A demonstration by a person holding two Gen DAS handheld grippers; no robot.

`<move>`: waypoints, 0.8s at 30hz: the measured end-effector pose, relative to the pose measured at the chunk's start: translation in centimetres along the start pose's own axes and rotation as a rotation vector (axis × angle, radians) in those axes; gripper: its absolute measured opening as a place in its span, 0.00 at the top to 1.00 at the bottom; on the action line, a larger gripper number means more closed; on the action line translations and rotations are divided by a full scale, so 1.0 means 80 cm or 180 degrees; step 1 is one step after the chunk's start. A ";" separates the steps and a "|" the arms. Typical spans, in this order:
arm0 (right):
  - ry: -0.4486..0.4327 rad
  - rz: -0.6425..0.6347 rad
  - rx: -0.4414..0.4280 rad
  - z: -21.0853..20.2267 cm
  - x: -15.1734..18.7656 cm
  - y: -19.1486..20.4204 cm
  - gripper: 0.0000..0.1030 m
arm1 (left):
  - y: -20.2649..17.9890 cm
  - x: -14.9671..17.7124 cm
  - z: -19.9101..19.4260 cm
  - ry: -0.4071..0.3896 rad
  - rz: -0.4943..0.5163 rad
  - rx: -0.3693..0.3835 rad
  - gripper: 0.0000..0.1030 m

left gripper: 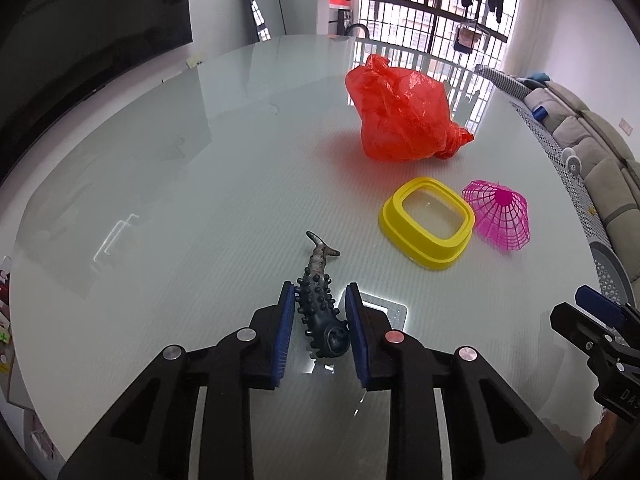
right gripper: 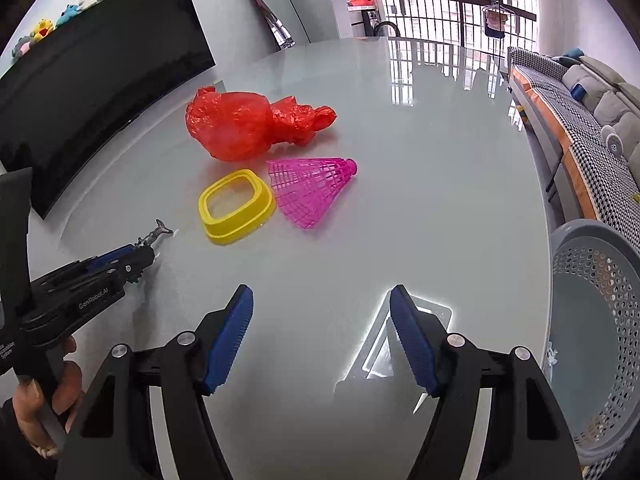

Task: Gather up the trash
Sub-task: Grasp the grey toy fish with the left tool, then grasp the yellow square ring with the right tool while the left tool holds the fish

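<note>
The left gripper (left gripper: 320, 300) straddles the dark spiky fish toy (left gripper: 322, 316), which lies on the glass table (left gripper: 160, 200) near its front edge. The toy's long axis runs almost parallel to the fingers, tail pointing toward the table's middle (so the blue pads (left gripper: 285, 332) flank its flanks). The pads look close to or touching the spikes; whether they truly pinch cannot be told. The right gripper (right gripper: 322, 304) hangs spread and empty, nearer the grey basket (right gripper: 600, 280) off the table's right edge.

Glossy glass table (left gripper: 200, 168); crinkled red plastic bag (left gripper: 400, 112); knobbly rubbery toy (left gripper: 320, 312).
</note>
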State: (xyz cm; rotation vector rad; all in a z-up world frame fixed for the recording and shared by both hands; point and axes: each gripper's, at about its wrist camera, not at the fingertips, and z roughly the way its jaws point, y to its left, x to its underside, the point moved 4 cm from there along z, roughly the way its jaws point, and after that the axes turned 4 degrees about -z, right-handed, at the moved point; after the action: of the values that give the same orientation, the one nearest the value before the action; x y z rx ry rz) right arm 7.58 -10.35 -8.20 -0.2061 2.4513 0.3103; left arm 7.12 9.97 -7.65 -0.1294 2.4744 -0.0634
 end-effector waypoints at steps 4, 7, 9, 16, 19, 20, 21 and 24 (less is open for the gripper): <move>0.0017 -0.0050 -0.0032 0.005 -0.006 0.012 0.34 | 0.004 -0.005 -0.006 -0.0066 0.0018 0.0027 0.83; 0.0019 -0.0119 -0.0067 0.009 -0.013 0.026 0.34 | 0.009 -0.007 -0.003 -0.0053 0.0006 0.0052 0.83; 0.0023 -0.0157 -0.0080 0.012 -0.017 0.034 0.34 | 0.015 -0.006 0.000 -0.0021 -0.0024 0.0081 0.83; 0.0050 -0.0221 -0.0076 0.015 -0.018 0.052 0.34 | 0.029 -0.004 -0.001 -0.0010 -0.0090 0.0203 0.83; 0.0042 -0.0234 -0.0070 0.014 -0.018 0.056 0.34 | 0.033 -0.002 -0.001 0.0020 -0.0110 0.0276 0.83; 0.0042 -0.0238 -0.0068 0.014 -0.017 0.057 0.34 | 0.033 -0.001 -0.002 0.0023 -0.0119 0.0291 0.82; 0.0043 -0.0238 -0.0072 0.014 -0.017 0.058 0.34 | 0.033 0.000 -0.002 0.0032 -0.0123 0.0302 0.80; 0.0058 -0.0229 -0.0078 0.017 -0.015 0.057 0.34 | 0.032 0.000 -0.004 0.0031 -0.0108 0.0296 0.69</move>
State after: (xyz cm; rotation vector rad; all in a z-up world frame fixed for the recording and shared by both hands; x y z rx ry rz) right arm 8.26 -5.51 -7.69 -0.3083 2.4526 0.3083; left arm 6.70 12.54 -7.63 -0.1316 2.4740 -0.1939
